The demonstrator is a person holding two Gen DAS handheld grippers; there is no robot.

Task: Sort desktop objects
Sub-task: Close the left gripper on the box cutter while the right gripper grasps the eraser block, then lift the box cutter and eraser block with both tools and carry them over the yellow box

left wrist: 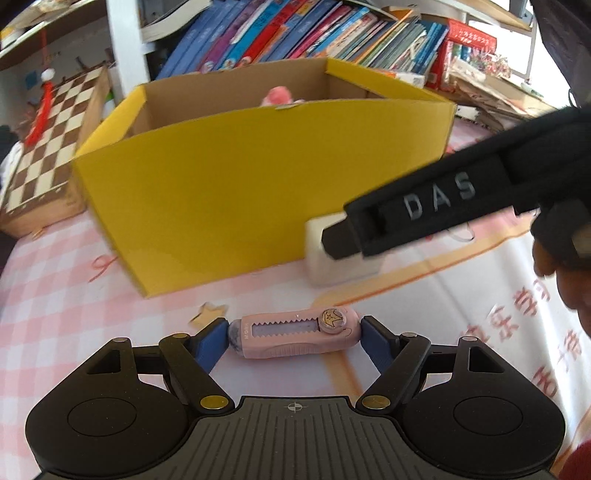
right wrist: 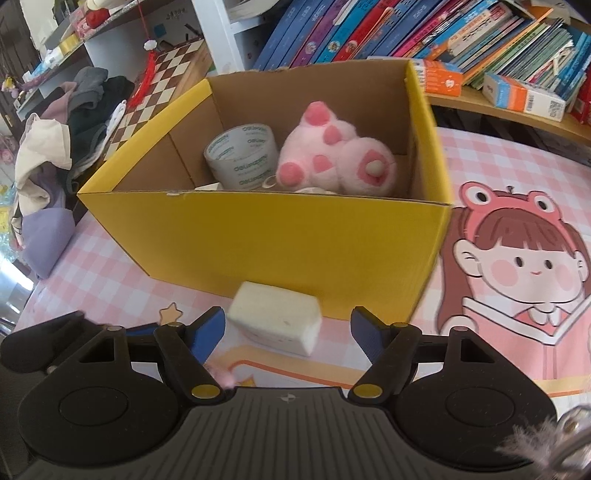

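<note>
Pink retractable eraser (left wrist: 297, 333) lies crosswise between the blue fingers (left wrist: 214, 341) of the left gripper (left wrist: 295, 338), both pads pressed against its ends, so the fingers are clamped on it just above the bench (left wrist: 74, 314) with its pink checked cloth. Just beyond it sits a small star print on the cloth. Further on, near the yellow cardboard box (left wrist: 258, 184), a white foam block (right wrist: 275, 317) rests on the bench right beside the box's front wall. The right gripper (right wrist: 288, 328) hangs over that block with its fingers (right wrist: 364, 332) spread well apart, one on each side and neither touching it; from the left wrist view its black arm, lettered DAS, crosses in front of the block. Inside the open box lie a roll of clear tape (right wrist: 242, 155) and a pink plush toy (right wrist: 332, 155), side by side. A wooden chessboard (left wrist: 48, 147) leans to the left of the box, and rows of books (right wrist: 424, 33) fill the shelf behind. To the right of the box the cloth carries a cartoon girl (right wrist: 517, 273) in a frog hood.
</note>
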